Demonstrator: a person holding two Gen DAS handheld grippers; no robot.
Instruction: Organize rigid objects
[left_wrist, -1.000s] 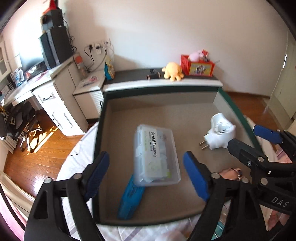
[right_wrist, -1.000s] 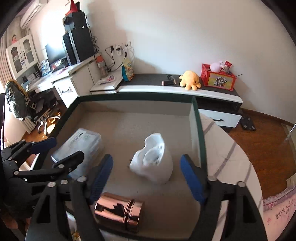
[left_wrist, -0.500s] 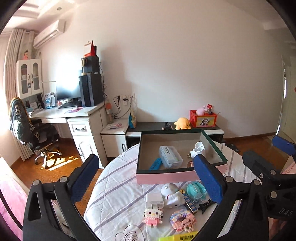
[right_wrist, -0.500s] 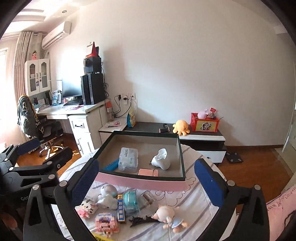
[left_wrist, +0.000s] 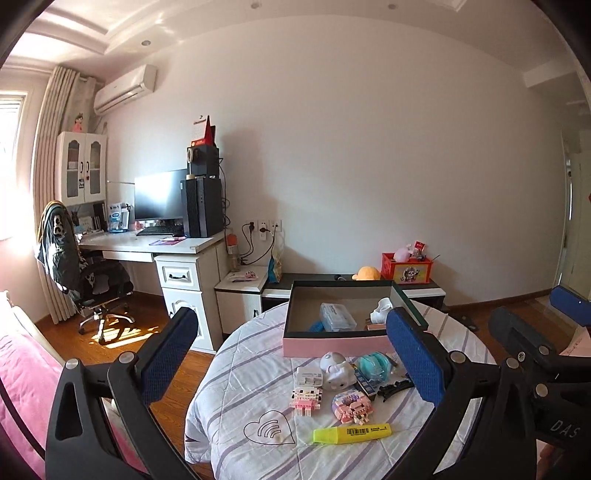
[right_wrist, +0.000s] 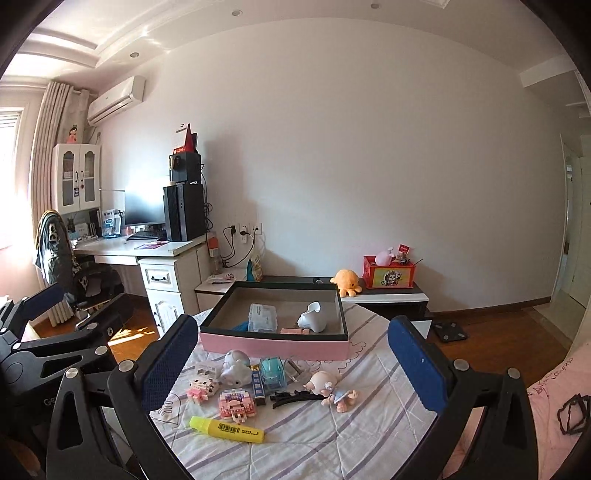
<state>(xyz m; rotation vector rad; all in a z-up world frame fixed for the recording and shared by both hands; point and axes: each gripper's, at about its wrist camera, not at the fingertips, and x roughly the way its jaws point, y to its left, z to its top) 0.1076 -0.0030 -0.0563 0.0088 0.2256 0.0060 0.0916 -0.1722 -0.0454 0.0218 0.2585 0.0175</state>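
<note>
Pink-walled, our shallow cardboard box (right_wrist: 273, 341) holds a clear plastic floss case (right_wrist: 263, 317). Only the right view shows the pale baby figurine (right_wrist: 330, 387). Both sets of blue-padded fingers (left_wrist: 168, 352) (right_wrist: 415, 369) gape wide, empty.

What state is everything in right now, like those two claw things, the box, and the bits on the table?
Left gripper: open, nothing between its fingers.
Right gripper: open, holding nothing.
Pink box: lidless, on the table.
Clear floss case: shut, lying flat in the box.
White plug adapter: lying in the box.
Yellow highlighter: capped, lying outside the box.
Black hair clip: lying outside the box.
</note>
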